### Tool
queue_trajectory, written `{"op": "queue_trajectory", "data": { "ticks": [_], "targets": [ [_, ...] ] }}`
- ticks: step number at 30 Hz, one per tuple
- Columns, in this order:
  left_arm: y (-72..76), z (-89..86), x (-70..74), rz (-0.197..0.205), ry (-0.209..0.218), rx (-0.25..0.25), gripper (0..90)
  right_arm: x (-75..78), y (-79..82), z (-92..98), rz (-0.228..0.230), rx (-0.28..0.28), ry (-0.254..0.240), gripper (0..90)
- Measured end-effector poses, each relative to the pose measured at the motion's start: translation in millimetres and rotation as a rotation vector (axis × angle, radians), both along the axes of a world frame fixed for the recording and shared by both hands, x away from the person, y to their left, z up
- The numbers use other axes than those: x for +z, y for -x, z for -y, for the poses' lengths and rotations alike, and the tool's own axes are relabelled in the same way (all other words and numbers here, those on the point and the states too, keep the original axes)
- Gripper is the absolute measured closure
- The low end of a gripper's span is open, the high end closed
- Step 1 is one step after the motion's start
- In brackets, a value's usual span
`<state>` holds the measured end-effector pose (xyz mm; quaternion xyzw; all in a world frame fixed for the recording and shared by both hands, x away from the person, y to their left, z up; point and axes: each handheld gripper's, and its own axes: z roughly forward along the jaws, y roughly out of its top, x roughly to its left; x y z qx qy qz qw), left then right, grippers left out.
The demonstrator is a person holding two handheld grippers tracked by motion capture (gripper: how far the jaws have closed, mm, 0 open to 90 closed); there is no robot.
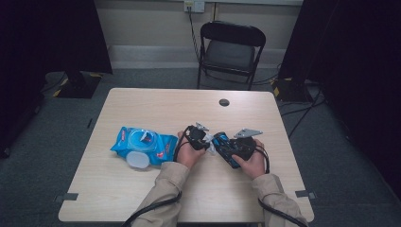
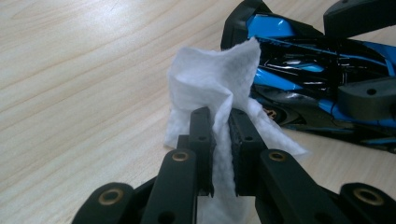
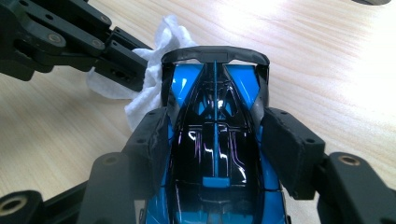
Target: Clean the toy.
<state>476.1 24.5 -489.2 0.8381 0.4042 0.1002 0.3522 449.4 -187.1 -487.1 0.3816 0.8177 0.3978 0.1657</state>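
Mid-frame on a pale wooden table (image 1: 142, 189), a cleaning job in hand: at left of centre, the left gripper (image 1: 204, 138) clamped shut on a white wipe (image 2: 210, 93), the cloth pinched between its two black jaws and bunched up above them; just to the right, the right gripper (image 1: 226, 150) closed around the flanks of a blue and black toy car (image 3: 215, 140), jaws pressing on both sides of the body. Car held just above or on the tabletop at centre, its tail wing (image 3: 215, 53) turned toward the wipe, which sits just beside that wing and appears to brush its corner. For a good pass, by the look of it: keep the car braced and level, lead with the loose fold of cloth rather than the hard jaw tips, sweep along the glossy body, and ease around the thin wing, likely the most fragile part. Further left, lower middle of the high view, a blue pack of wipes (image 1: 142, 144) with its round lid flipped open, well clear of the work. Upper centre, a round cable hole (image 1: 224, 102) in the tabletop; beyond the far edge, a black folding chair (image 1: 230, 49). Nothing between cloth and car; trailing cables near the forearms the only likely snag.
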Motion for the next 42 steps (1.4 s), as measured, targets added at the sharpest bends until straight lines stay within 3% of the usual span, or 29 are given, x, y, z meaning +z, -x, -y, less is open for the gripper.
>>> {"op": "queue_trajectory", "data": {
  "ticks": [30,42],
  "targets": [
    [33.3,15.4,-1.2,-0.013,0.044,-0.101,82.0,0.9,-0.6,-2.3,-0.003,-0.001,0.014,42.2],
    [39.6,18.8,0.6,-0.020,0.027,-0.113,82.2,1.8,-0.1,-3.2,-0.006,-0.005,0.024,42.2]
  ]
}}
